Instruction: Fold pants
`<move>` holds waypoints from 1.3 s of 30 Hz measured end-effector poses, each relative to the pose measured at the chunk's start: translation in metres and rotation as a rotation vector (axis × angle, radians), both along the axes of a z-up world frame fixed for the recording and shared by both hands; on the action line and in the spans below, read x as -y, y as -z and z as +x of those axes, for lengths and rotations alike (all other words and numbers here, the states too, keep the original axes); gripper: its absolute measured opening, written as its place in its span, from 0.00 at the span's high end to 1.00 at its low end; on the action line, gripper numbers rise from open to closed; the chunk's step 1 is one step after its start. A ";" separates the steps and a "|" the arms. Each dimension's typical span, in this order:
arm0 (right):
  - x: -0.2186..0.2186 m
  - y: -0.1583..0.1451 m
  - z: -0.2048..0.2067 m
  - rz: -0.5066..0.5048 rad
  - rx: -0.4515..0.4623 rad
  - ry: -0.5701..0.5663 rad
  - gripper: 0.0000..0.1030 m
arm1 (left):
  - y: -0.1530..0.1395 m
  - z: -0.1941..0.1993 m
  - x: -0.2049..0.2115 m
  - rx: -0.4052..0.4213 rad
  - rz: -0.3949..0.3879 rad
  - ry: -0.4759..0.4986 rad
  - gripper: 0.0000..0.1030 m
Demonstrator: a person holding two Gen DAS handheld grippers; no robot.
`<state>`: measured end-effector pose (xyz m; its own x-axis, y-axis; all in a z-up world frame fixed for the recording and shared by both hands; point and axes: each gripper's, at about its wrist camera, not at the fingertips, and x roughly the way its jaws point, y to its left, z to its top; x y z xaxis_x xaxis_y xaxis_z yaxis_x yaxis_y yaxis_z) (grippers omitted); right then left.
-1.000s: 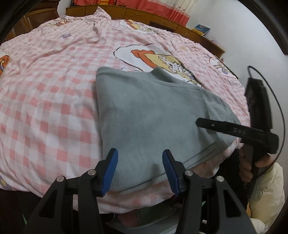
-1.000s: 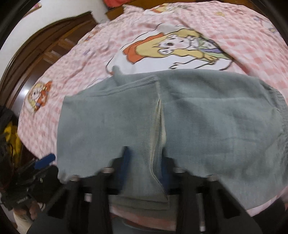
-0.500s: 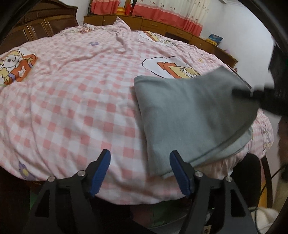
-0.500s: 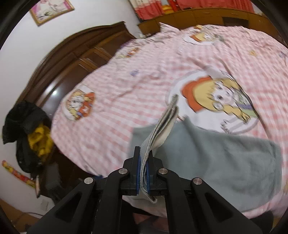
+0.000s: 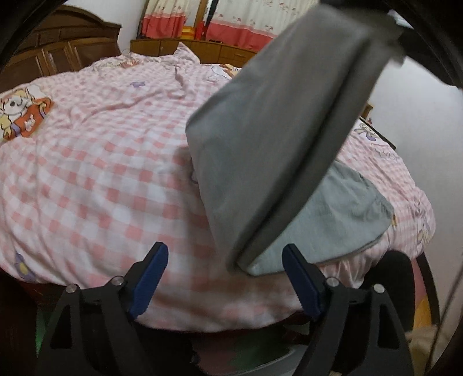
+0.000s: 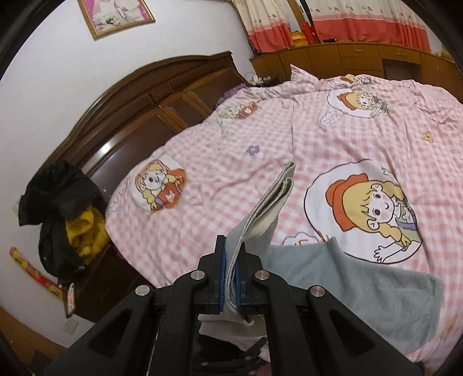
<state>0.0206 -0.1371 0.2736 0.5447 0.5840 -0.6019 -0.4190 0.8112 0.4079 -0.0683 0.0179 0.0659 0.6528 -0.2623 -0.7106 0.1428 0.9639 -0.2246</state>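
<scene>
The grey pants (image 5: 269, 138) lie at the near right of the pink checked bed (image 5: 95, 173). One folded part is lifted high and hangs slanted above the flat part (image 5: 341, 219). My right gripper (image 6: 231, 277) is shut on the edge of the pants (image 6: 260, 219), holding that layer up above the bed; the flat part (image 6: 361, 289) lies to the right below. My left gripper (image 5: 224, 286) is open and empty, low at the bed's near edge, just left of the pants' near corner.
A dark wooden headboard (image 6: 150, 115) stands at the left. Black and yellow clothes (image 6: 63, 214) hang beside it. Wooden cabinets (image 6: 361, 60) and red-trimmed curtains (image 6: 361, 23) line the far wall. A white wall (image 5: 419, 115) is at the right.
My right gripper has closed on the pants' edge and lifted it high off the bed. My left gripper has drawn back to the left, off the pants, and stays open.
</scene>
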 end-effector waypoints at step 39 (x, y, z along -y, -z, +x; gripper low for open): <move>0.267 0.205 -0.011 -0.122 -0.175 0.479 0.84 | 0.028 0.004 0.059 -0.062 0.368 0.057 0.17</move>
